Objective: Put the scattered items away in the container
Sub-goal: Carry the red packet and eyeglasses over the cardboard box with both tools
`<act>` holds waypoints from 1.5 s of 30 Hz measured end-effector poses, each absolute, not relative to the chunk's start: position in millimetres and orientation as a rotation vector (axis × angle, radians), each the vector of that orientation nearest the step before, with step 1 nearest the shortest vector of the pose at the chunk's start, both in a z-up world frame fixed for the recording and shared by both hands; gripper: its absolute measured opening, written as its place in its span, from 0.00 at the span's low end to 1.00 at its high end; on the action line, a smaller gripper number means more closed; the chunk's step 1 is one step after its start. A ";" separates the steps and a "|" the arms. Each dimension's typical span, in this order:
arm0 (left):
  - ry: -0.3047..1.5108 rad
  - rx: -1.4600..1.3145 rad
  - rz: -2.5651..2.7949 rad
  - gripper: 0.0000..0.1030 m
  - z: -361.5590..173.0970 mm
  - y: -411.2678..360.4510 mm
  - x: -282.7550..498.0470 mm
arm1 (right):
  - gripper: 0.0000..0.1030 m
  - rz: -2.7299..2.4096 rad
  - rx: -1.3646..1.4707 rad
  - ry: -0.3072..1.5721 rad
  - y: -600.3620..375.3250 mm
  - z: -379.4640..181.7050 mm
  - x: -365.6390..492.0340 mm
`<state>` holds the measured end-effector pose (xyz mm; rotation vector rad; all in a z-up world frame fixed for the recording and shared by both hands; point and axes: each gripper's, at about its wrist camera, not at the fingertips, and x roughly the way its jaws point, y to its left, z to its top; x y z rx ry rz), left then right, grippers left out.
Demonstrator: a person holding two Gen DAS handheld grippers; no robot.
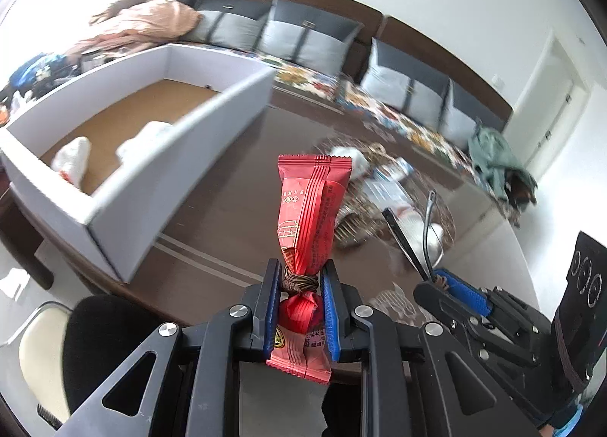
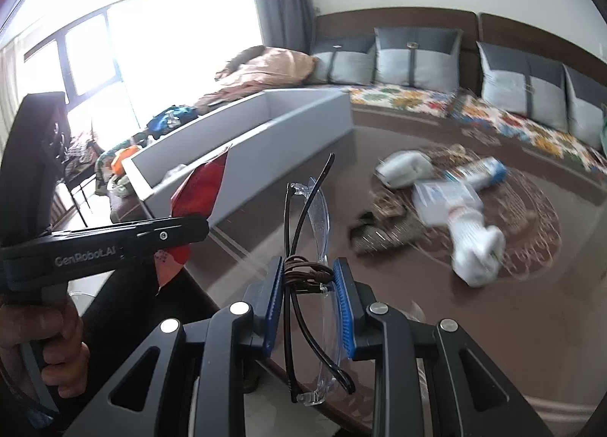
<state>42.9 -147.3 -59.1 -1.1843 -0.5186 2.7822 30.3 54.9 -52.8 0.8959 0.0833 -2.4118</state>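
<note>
snack packet (image 1: 309, 209): red, gold print
box (image 1: 212, 126): white walls, brown floor
glasses (image 2: 318, 232): clear lenses, black arms
counter (image 2: 288, 160): dark brown
sofa cover (image 2: 402, 97): floral
cushions (image 2: 413, 57): grey

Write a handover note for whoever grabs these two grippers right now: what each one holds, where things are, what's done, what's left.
Left gripper: shut on a red snack packet, held off the table.
Right gripper: shut on folded clear glasses, also off the table.
White box sits to the left on the table; two white items already lie inside.
Done: both things picked up.
Left: drop the packet and the glasses into the box, then collect the pile on the round mat: white packets and a blue-and-white pack, all blurred.
</note>
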 end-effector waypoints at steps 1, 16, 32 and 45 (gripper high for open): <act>-0.539 -1.186 2.789 0.19 -58.8 -154.4 40.8 | 0.25 -2.402 0.890 0.092 48.8 -51.3 29.6; -0.761 -1.182 2.902 0.19 -54.9 -266.8 30.2 | 0.25 -2.276 0.753 0.154 -52.3 -12.7 -7.1; -0.787 -1.205 2.931 0.19 -7.9 -381.9 -104.3 | 0.26 -2.182 0.805 0.108 -205.5 16.6 -155.8; -0.876 -1.547 2.752 0.19 -83.7 -431.2 -236.1 | 0.28 -2.116 1.332 -0.056 -283.8 -58.2 -339.1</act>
